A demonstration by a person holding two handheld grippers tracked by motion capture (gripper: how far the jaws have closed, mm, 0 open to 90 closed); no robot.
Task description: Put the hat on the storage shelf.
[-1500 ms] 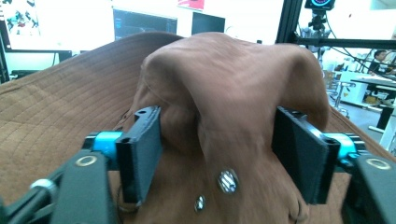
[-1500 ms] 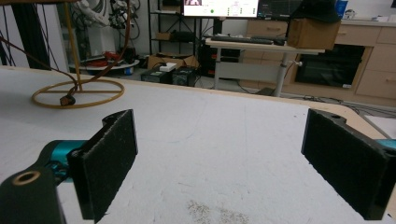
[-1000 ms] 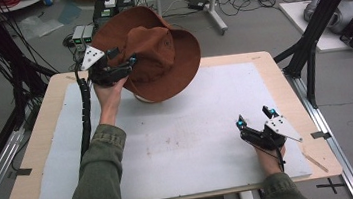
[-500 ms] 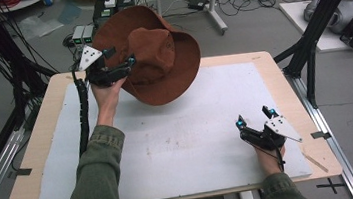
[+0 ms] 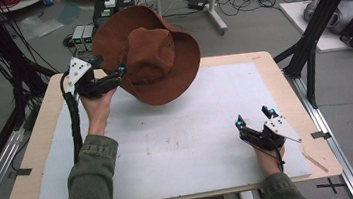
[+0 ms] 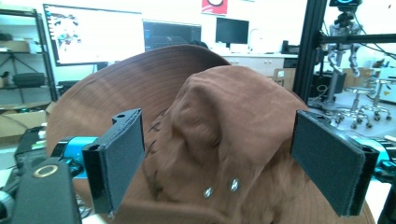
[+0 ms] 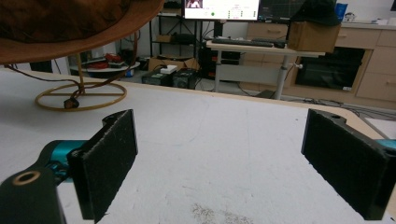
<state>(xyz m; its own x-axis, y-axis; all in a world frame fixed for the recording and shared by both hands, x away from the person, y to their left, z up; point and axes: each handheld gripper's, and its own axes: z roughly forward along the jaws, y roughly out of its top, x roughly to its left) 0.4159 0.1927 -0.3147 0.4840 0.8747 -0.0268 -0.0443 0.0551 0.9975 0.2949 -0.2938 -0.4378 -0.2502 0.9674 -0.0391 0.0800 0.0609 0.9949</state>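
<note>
Hat [image 5: 152, 57]: a brown, wide-brimmed felt-like hat sitting on a stand at the far left of the desk [image 5: 261, 64], raised above the white mat [image 5: 184, 139].
Hat facing: it is tilting steeply, with the crown pointing toward the person and slightly right, and the brim's flat face rising behind it; the brim's longer axis is running from upper left to lower right in the high view.
Hat look: the crown is creased and dented, two small metal eyelets [image 6: 220, 187] are showing low on its side, and the brim is carrying fine concentric stitching.
Stand [image 7: 80, 95]: a thin gold wire ring is lying on the mat under the hat, with a wire stem rising from it.
Left hand-held gripper [image 5: 110, 72]: the jaws are standing spread, having just been opening, just beside the hat's left brim; the pads are not pressing on it.
Right hand-held gripper [image 5: 253, 117]: it is resting on the mat near the right front, jaws spread wide with nothing between them, well apart from the hat.
</note>
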